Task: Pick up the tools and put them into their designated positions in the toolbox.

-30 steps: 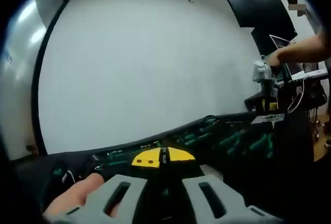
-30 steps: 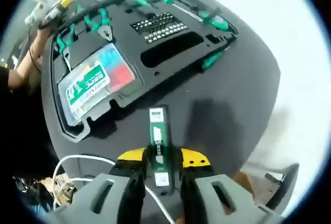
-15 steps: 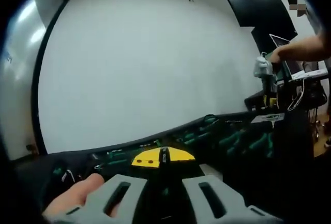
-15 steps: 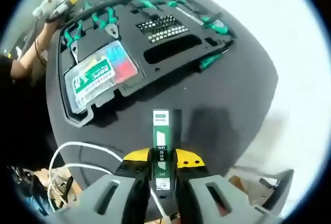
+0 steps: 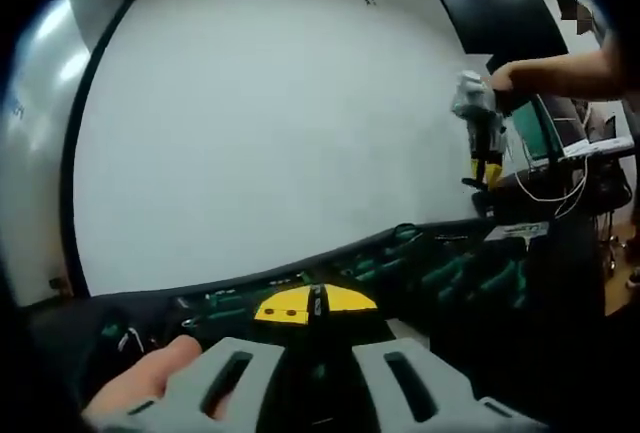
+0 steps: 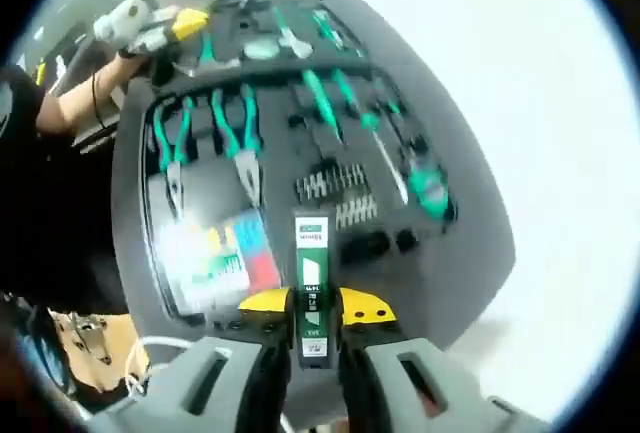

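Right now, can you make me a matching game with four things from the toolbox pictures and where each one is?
Things:
1. green and white tool
2. two pliers
3. clear parts box
4. left tool

Places:
A. lying in the toolbox tray, left of the held piece
B. gripped in the right tool
C. side by side in the tray, green handles
D. shut, low over the toolbox edge

Pairs: 1-B, 2-C, 3-A, 4-D

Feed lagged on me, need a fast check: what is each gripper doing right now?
Left gripper: closed, nothing visibly held.
Right gripper: closed on a flat green and white tool, held above the toolbox.
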Motion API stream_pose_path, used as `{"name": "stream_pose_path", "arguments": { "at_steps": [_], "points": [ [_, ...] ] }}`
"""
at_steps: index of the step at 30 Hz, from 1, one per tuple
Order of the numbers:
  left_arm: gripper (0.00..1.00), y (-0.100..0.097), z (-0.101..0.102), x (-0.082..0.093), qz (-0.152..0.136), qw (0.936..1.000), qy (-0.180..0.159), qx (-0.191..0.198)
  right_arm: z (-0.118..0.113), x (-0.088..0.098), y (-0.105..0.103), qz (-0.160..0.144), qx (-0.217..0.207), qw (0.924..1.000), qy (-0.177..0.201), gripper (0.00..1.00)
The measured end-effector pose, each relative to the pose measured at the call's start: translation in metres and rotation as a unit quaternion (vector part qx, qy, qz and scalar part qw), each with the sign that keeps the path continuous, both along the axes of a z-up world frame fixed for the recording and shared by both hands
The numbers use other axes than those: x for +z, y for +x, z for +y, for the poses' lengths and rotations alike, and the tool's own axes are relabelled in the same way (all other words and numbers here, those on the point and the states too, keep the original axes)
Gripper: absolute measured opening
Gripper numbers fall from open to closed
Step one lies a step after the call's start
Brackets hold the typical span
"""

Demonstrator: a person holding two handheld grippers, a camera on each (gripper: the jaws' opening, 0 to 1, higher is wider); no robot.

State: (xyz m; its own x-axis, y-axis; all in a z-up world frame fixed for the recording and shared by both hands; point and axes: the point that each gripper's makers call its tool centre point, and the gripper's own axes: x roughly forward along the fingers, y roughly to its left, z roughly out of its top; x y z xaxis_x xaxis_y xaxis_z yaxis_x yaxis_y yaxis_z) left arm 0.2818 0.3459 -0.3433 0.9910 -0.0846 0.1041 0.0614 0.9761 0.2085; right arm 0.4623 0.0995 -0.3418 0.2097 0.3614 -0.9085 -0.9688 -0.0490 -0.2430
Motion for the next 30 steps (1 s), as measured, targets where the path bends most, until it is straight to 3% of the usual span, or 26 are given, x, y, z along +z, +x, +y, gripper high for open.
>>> {"name": "stream_pose_path", "arguments": {
  "at_steps": [1,3,14,21,27,30],
  "points": [
    [0.05,0.0,0.0,0.002,-0.006,0.9999,-0.007,-0.007,0.009,-0.004,-0.004,0.003,0.001,1.0,-0.008,0.14],
    [0.05,0.001,0.003,0.002,-0.008,0.9999,-0.013,-0.007,0.021,-0.014,-0.016,0.005,0.044,0.9984,-0.035,0.14],
    [0.05,-0.002,0.005,0.003,-0.006,0.9998,-0.02,-0.003,0.078,-0.052,-0.032,0.005,0.083,0.9921,-0.094,0.14],
    [0.05,0.001,0.008,0.003,-0.008,0.9996,-0.027,-0.003,0.11,-0.064,-0.037,-0.001,0.118,0.9881,-0.099,0.14],
    [0.04,0.003,0.01,0.003,-0.01,0.9995,-0.03,-0.002,0.117,-0.071,-0.05,-0.002,0.138,0.9853,-0.1,0.15],
    [0.04,0.003,0.011,0.004,-0.011,0.9994,-0.033,-0.003,0.119,-0.066,-0.058,0.029,0.108,0.9919,-0.059,0.16]
  ]
}}
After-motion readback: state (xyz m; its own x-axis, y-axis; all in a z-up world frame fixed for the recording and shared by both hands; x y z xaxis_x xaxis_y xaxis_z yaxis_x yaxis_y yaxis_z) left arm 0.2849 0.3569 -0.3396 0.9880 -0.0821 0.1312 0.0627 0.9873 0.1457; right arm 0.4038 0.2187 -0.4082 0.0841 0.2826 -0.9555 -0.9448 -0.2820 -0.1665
